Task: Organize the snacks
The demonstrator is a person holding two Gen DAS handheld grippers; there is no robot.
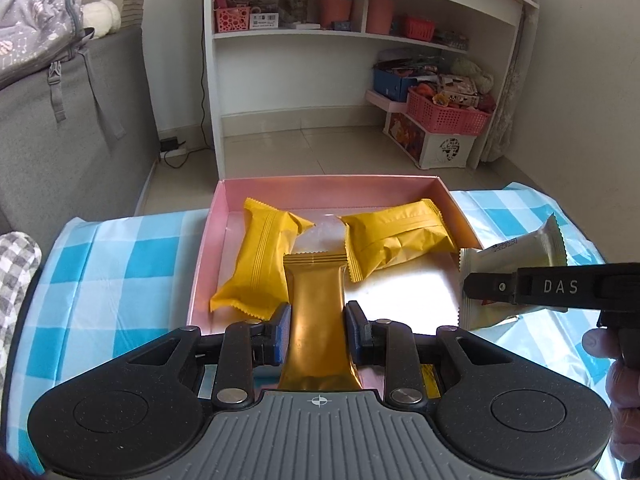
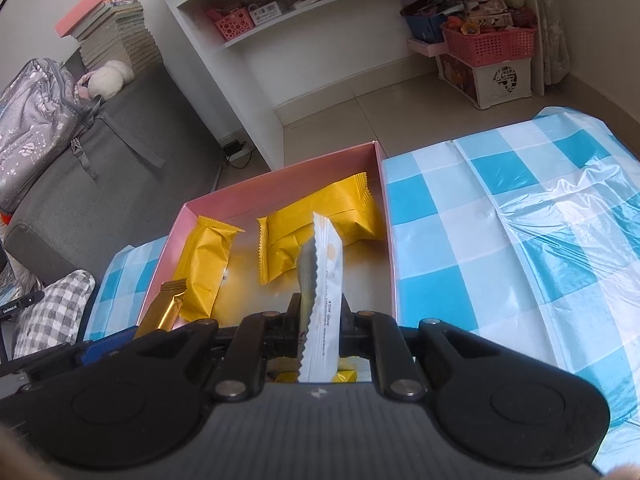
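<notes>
A pink box (image 1: 208, 236) (image 2: 280, 178) stands open on the blue-checked tablecloth. Two yellow snack packets (image 1: 262, 256) (image 1: 396, 240) lie inside it; they also show in the right wrist view (image 2: 204, 268) (image 2: 320, 224). My left gripper (image 1: 316, 320) is shut on a gold snack bar (image 1: 318, 312) over the box's near edge; the bar also shows in the right wrist view (image 2: 164, 312). My right gripper (image 2: 320, 316) is shut on a white snack packet (image 2: 324, 300), held on edge above the box's near right part. It shows at the right in the left wrist view (image 1: 516, 252).
The checked tablecloth (image 2: 500, 216) covers the table to the right of the box. A grey sofa (image 1: 52, 132) stands at the left. A white shelf unit (image 1: 360, 40) and pink baskets (image 1: 448, 114) stand on the floor beyond. A checked cushion (image 2: 52, 312) lies near left.
</notes>
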